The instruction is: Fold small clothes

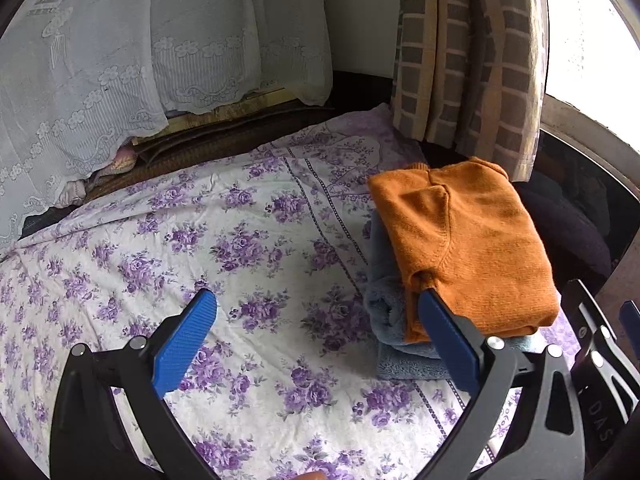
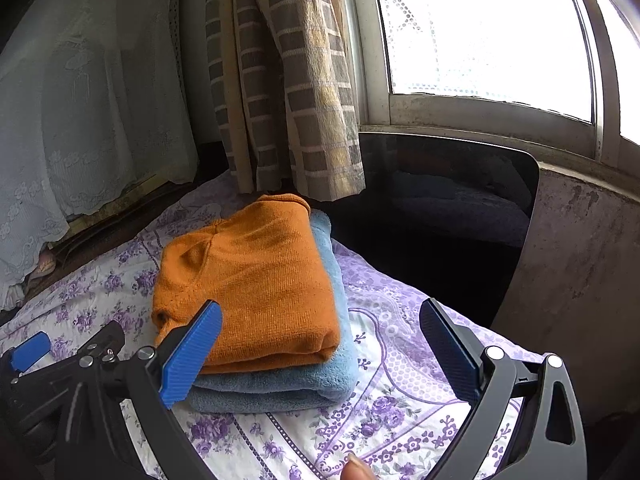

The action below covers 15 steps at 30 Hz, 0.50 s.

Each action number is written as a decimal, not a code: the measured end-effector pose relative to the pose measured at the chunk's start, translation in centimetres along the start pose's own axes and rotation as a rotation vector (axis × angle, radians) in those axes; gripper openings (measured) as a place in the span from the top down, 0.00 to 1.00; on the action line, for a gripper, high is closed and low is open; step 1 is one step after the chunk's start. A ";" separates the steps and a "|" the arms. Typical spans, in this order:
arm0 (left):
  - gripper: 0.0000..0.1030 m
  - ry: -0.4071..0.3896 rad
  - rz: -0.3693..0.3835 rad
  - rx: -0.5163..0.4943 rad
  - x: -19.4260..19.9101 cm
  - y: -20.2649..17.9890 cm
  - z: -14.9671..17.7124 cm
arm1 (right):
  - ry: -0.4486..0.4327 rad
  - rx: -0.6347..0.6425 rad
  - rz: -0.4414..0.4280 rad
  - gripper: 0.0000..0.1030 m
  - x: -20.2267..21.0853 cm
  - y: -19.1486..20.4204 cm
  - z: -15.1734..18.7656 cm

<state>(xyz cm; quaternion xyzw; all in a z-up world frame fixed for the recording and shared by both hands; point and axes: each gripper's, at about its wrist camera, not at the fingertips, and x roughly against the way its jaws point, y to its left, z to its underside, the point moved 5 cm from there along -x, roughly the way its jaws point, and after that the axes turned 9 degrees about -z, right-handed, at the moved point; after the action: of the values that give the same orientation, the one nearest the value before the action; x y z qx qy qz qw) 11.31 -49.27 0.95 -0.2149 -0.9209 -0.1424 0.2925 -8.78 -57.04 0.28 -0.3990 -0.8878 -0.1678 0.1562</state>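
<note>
I see the orange sweater [image 2: 256, 280] already folded and lying on top of the folded blue towel [image 2: 280, 388], on the floral bed sheet [image 1: 240, 240] near the curtain. Both my left gripper [image 1: 316, 336] and right gripper [image 2: 320, 344] have the jaws wide apart and hold nothing. I judge this piece finished; the next move needs a new garment, and I see none here.

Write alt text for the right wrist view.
A folded orange sweater lies on a folded blue towel on a purple floral bedsheet. The open, empty right gripper frames them, with a checked curtain and bright window behind.
</note>
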 end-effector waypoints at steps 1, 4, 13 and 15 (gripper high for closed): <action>0.04 0.003 0.002 0.001 -0.1 -0.1 0.0 | 0.000 -0.002 -0.002 0.04 0.0 0.0 0.0; 0.04 0.011 0.016 0.007 -0.1 -0.1 0.1 | -0.003 -0.011 -0.012 0.04 -0.1 -0.1 0.0; 0.04 0.012 0.013 0.012 -0.1 0.0 0.2 | -0.004 -0.024 -0.029 0.04 -0.3 -0.2 0.1; 0.04 0.011 0.015 0.013 -0.1 0.0 0.2 | -0.004 -0.023 -0.028 0.04 -0.3 -0.2 0.1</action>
<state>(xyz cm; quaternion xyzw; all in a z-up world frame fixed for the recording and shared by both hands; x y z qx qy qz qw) 11.32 -49.20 0.75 -0.2188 -0.9186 -0.1352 0.3001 -8.71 -57.30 0.00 -0.3888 -0.8916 -0.1794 0.1475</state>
